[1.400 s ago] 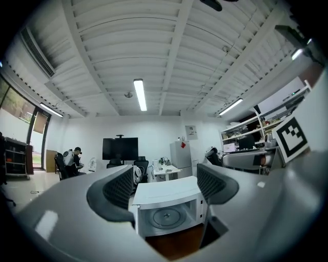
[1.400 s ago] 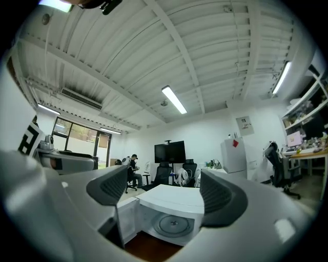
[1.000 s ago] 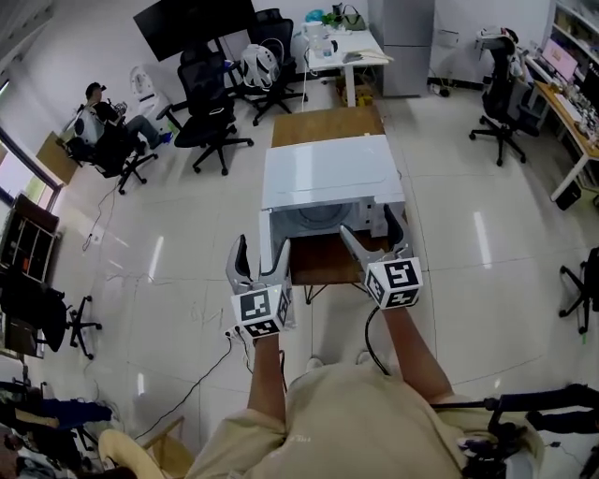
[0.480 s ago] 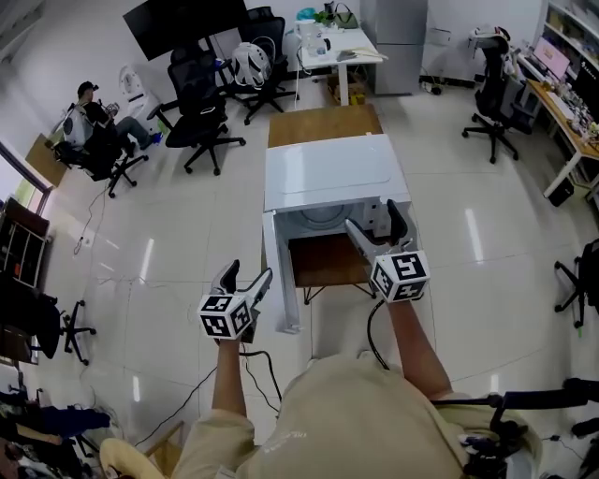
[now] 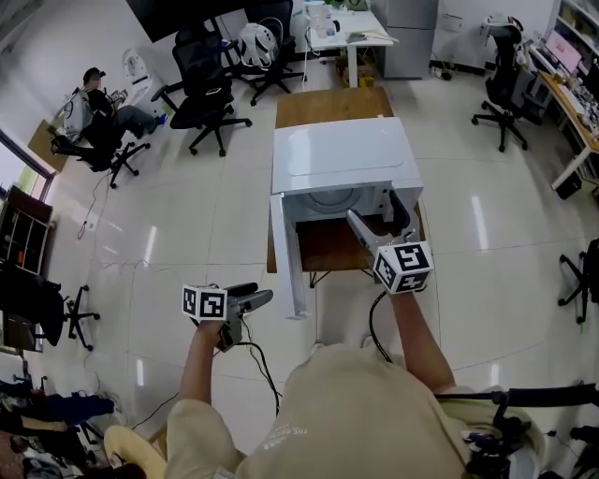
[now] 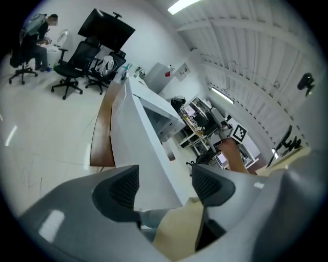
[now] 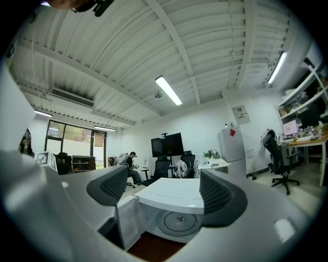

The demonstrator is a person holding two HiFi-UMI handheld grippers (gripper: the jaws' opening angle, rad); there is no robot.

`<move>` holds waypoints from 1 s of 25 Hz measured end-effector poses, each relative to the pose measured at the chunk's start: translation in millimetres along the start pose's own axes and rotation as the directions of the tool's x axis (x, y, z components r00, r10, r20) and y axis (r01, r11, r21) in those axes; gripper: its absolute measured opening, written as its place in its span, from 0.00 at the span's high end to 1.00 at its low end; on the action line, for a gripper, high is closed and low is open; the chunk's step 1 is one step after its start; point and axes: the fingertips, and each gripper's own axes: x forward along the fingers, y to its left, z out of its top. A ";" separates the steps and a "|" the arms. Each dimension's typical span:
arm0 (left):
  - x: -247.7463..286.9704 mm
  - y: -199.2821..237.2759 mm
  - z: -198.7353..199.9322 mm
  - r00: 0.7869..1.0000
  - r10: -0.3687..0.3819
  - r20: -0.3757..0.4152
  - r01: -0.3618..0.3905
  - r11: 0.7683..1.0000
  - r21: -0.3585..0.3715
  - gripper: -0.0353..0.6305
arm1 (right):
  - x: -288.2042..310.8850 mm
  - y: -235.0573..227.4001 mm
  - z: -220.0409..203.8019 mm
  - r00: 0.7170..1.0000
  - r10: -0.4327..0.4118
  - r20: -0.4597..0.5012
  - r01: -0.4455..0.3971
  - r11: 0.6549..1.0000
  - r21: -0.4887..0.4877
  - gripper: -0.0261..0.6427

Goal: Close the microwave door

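The white microwave [image 5: 342, 154] stands on a low wooden table [image 5: 329, 245], its door [image 5: 285, 257] swung wide open toward me on the left side. My left gripper [image 5: 255, 299] hangs low, left of the door's free end and apart from it, pointing right at the door's outer face [image 6: 148, 148]. Its jaws are closing with nothing held between them. My right gripper [image 5: 379, 217] is open and empty in front of the open cavity. In its own view, the right gripper [image 7: 166, 192] frames the glass turntable [image 7: 177, 221].
Black office chairs [image 5: 211, 103] and a seated person [image 5: 94, 103] are at the back left. A desk [image 5: 346, 28] and a grey cabinet [image 5: 412, 33] stand behind the microwave. More chairs [image 5: 501, 89] and desks are on the right. A black cable [image 5: 253, 360] lies on the tiled floor.
My left gripper has dropped down and to the left from the door's end and rolled onto its side, its jaws narrowing. My right gripper has shifted slightly toward the cavity.
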 end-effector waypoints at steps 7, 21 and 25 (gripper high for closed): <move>39.4 9.0 -24.0 0.989 -0.100 -0.109 0.084 0.986 -0.141 0.53 | 18.6 -10.1 -1.5 1.000 -0.014 -0.012 0.014 1.000 0.019 0.32; 79.9 -4.5 3.7 1.000 -0.024 0.004 0.024 0.946 -0.324 0.70 | 27.0 -16.4 13.8 0.997 -0.074 -0.025 0.075 0.997 0.022 0.32; 108.7 -25.6 12.7 1.000 -0.017 0.027 0.025 0.932 -0.361 0.70 | 11.1 -31.9 27.1 0.995 -0.096 -0.023 0.096 0.995 0.026 0.32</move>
